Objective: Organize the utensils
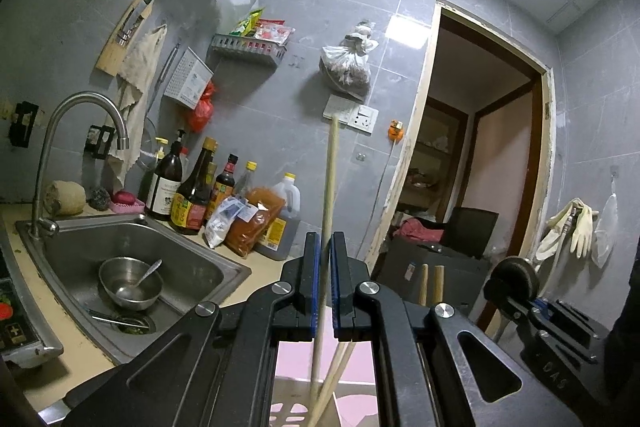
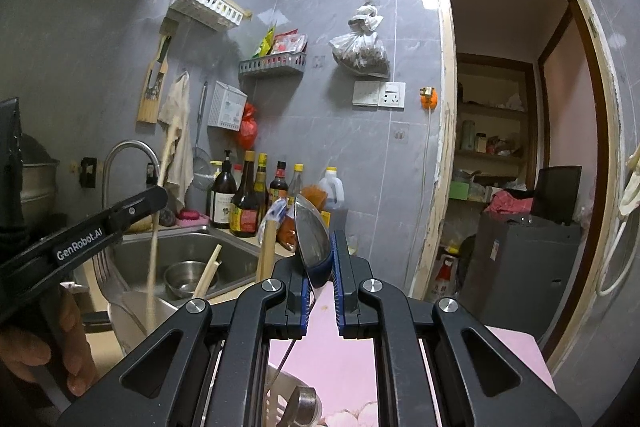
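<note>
My left gripper [image 1: 326, 241] is shut on a pale wooden chopstick [image 1: 330, 179] that stands nearly upright between its blue pads. Its lower end reaches down among other chopsticks [image 1: 340, 367] in a white slotted holder [image 1: 286, 411]. In the right wrist view that same gripper [image 2: 154, 199] comes in from the left, held by a hand [image 2: 36, 359], with the chopstick [image 2: 154, 251] hanging below it. My right gripper [image 2: 326, 247] is shut on a metal spoon [image 2: 312, 235], bowl up and handle pointing down toward the holder [image 2: 276, 399], where another spoon [image 2: 306, 403] rests.
A steel sink [image 1: 200, 267] at the left holds a bowl with a spoon [image 1: 130, 287]. Sauce bottles [image 1: 192, 195] and bags line the counter behind it. A faucet [image 1: 80, 107] arches over the sink. A pink surface [image 2: 352, 355] lies under the holder. An open doorway [image 1: 480, 147] is at the right.
</note>
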Tool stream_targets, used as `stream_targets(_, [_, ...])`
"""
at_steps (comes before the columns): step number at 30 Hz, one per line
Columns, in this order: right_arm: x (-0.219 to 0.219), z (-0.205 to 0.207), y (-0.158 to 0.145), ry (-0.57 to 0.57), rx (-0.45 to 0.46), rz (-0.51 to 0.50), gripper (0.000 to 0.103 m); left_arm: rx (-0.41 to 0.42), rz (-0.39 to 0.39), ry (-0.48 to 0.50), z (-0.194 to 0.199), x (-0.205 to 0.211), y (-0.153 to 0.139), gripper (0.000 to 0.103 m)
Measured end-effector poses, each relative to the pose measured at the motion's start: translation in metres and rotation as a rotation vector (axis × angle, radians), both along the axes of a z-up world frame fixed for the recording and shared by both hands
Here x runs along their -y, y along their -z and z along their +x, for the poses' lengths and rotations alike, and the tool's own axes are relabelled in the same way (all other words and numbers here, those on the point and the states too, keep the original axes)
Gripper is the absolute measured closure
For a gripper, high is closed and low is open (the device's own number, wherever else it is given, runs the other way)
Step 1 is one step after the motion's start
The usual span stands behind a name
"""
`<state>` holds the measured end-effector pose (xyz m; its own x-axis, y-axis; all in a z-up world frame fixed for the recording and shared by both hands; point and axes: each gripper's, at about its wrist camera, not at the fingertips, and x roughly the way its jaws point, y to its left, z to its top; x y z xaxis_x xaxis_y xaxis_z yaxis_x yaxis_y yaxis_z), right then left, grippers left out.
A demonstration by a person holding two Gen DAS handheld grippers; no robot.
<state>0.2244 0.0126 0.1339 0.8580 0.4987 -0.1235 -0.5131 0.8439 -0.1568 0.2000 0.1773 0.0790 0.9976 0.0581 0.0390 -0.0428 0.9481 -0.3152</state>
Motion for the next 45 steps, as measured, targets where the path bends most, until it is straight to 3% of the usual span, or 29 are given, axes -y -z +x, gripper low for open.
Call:
stream_targets(6, [0.003,0.003,0.003,-0.020,-0.035,0.006,0.095,-0.005,-0.006,0.010,-0.004,0.001,-0.001,0.098])
stream_targets(10, [0.005,0.003,0.003,-0.038,-0.053,0.016,0.089,-0.005,-0.025,0.019,-0.008,0.000,-0.003,0.088])
stream_targets(21, [0.021,-0.010,-0.013,-0.034,-0.025,0.076,0.078,-0.009,-0.043,0.023,-0.024,0.003,-0.014,0.072])
stream_targets(26, [0.038,-0.015,-0.018,0.008,-0.036,0.108,0.061,-0.033,-0.021,0.008,-0.030,0.013,-0.022,0.056])
stream_targets(33, [0.063,-0.026,-0.021,0.065,-0.056,0.118,0.053,-0.107,0.021,0.004,-0.034,0.032,-0.024,0.036])
stream_targets(35, [0.071,-0.031,-0.021,0.082,-0.060,0.120,0.046,-0.126,0.013,0.014,-0.036,0.036,-0.022,0.028])
stream_targets(37, [0.081,-0.037,-0.023,0.097,-0.066,0.128,0.039,-0.147,0.017,0.023,-0.037,0.040,-0.020,0.025])
stream_targets(45, [0.111,-0.064,-0.024,0.155,-0.083,0.123,0.024,-0.246,0.103,0.086,-0.049,0.070,-0.013,0.013])
